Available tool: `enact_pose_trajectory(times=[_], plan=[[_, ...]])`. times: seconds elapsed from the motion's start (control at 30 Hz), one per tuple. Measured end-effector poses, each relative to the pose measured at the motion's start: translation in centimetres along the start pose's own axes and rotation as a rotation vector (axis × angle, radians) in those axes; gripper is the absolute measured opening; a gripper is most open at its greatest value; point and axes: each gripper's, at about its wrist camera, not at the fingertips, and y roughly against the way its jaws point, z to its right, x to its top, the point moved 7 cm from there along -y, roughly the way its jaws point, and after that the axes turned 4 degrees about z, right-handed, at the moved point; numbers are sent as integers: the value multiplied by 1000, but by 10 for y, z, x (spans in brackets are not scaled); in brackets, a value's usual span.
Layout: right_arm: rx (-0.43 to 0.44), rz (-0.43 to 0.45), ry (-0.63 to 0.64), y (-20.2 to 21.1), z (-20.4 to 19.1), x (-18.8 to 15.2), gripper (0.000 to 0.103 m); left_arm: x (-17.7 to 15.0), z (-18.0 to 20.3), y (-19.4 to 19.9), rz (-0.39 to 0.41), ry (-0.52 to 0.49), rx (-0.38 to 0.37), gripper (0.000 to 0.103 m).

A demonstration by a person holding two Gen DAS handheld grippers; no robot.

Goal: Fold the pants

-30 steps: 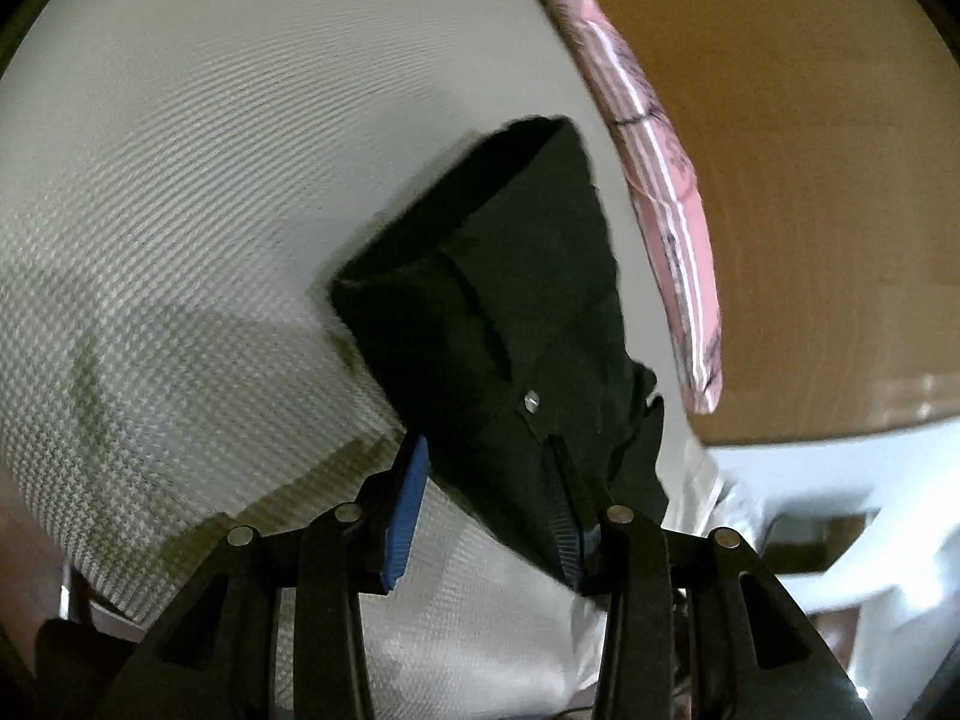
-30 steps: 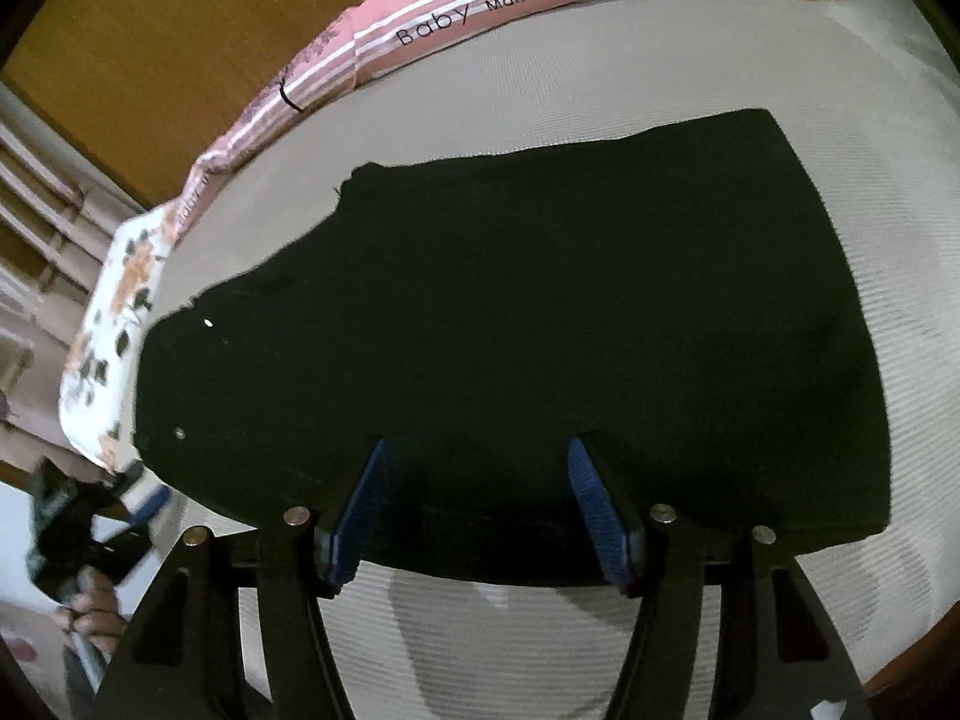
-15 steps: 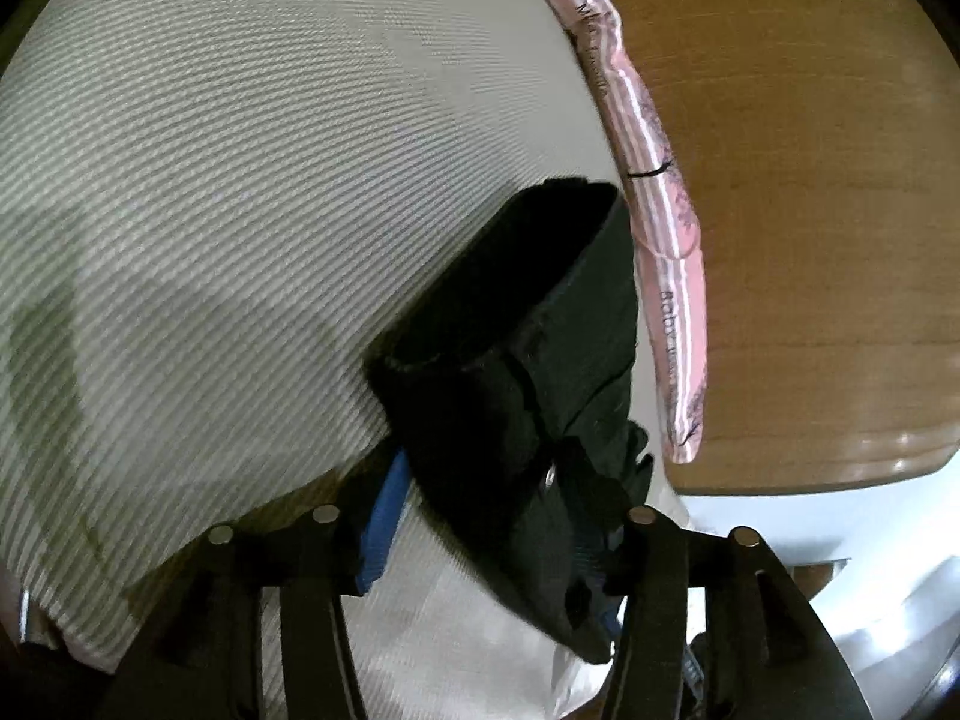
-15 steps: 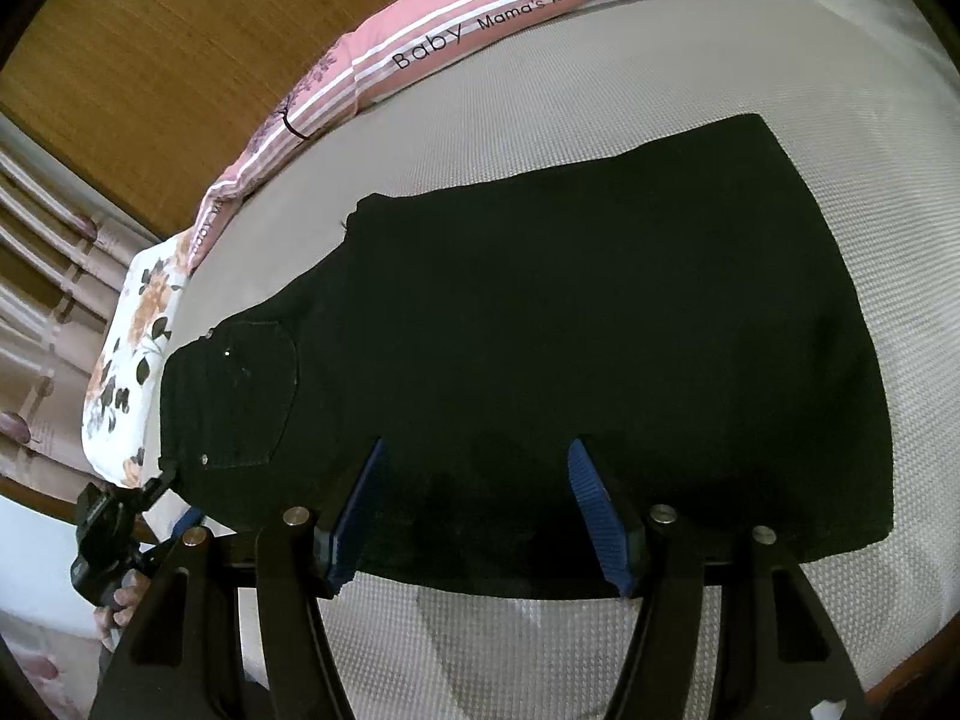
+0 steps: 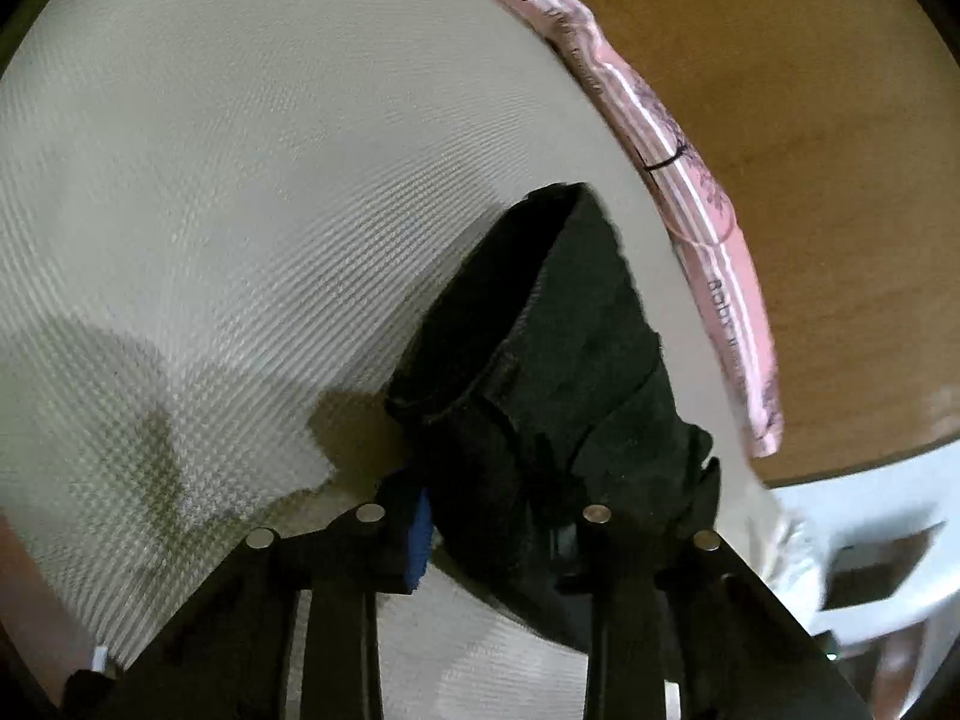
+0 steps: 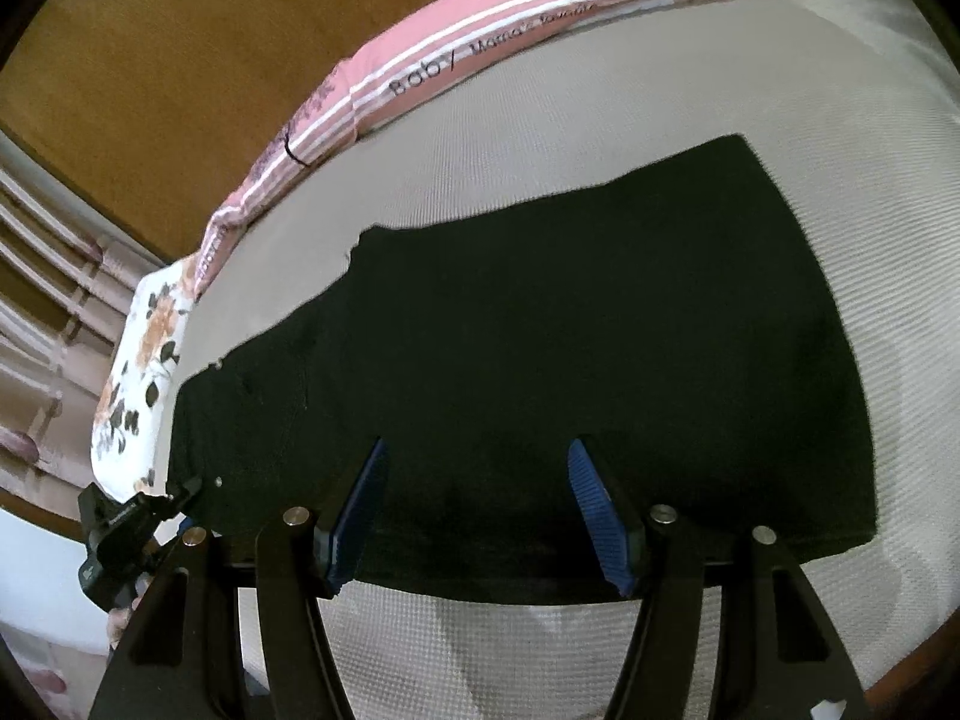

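Black cotton pants (image 6: 540,330) lie flat on the white textured bed (image 6: 690,96) — left tongs (image 5: 489,531) pinch the waistband to fold; right tongs (image 6: 480,516) hover spread.

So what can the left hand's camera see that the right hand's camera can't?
Only the left wrist view shows the left gripper pinching a bunched, lifted end of the black fabric pants, with a seam up close.

Only the right wrist view shows the pants spread flat, the open right gripper at their near edge, and a white pillow with orange flowers.

Both show the black pants, the cream textured bedcover, the pink striped pillow with writing and the brown wooden headboard.
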Motion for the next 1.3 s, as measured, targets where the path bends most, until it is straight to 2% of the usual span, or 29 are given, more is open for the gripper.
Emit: enact_pose_trajectory(times=[0.1, 0.2, 0.3, 0.4, 0.5, 0.63, 0.73, 0.8, 0.9, 0.97, 1.07, 1.17, 1.23, 1.3], plan=[[-3, 29, -7, 12, 6, 7, 60, 4, 46, 13, 65, -158, 21, 25], [-9, 57, -21, 23, 15, 15, 60, 2, 93, 25, 101, -275, -24, 25], [-12, 82, -41, 33, 25, 21, 60, -6, 148, 30, 100, -374, -94, 25], [-13, 112, -68, 45, 39, 28, 60, -26, 207, 27, 77, -477, -173, 24], [-13, 142, -100, 58, 53, 35, 60, -52, 251, 13, 37, -572, -216, 24], [-24, 174, -135, 74, 76, 42, 60, -107, 298, -13, -69, -685, -294, 24], [-30, 192, -177, 84, 97, 42, 60, -157, 315, -35, -182, -736, -337, 24], [-26, 192, -204, 85, 107, 42, 60, -192, 314, -55, -266, -770, -338, 24], [-22, 179, -231, 84, 122, 40, 60, -230, 307, -79, -342, -838, -300, 24], [-24, 163, -235, 80, 128, 37, 60, -251, 296, -97, -372, -893, -241, 25], [-13, 140, -228, 74, 131, 37, 60, -256, 293, -100, -349, -930, -236, 28], [29, 117, -214, 67, 127, 39, 60, -256, 301, -93, -358, -972, -247, 40], [82, 92, -214, 60, 123, 42, 60, -257, 299, -88, -369, -974, -260, 46], [139, 65, -218, 52, 120, 45, 60, -256, 299, -83, -397, -962, -278, 47]])
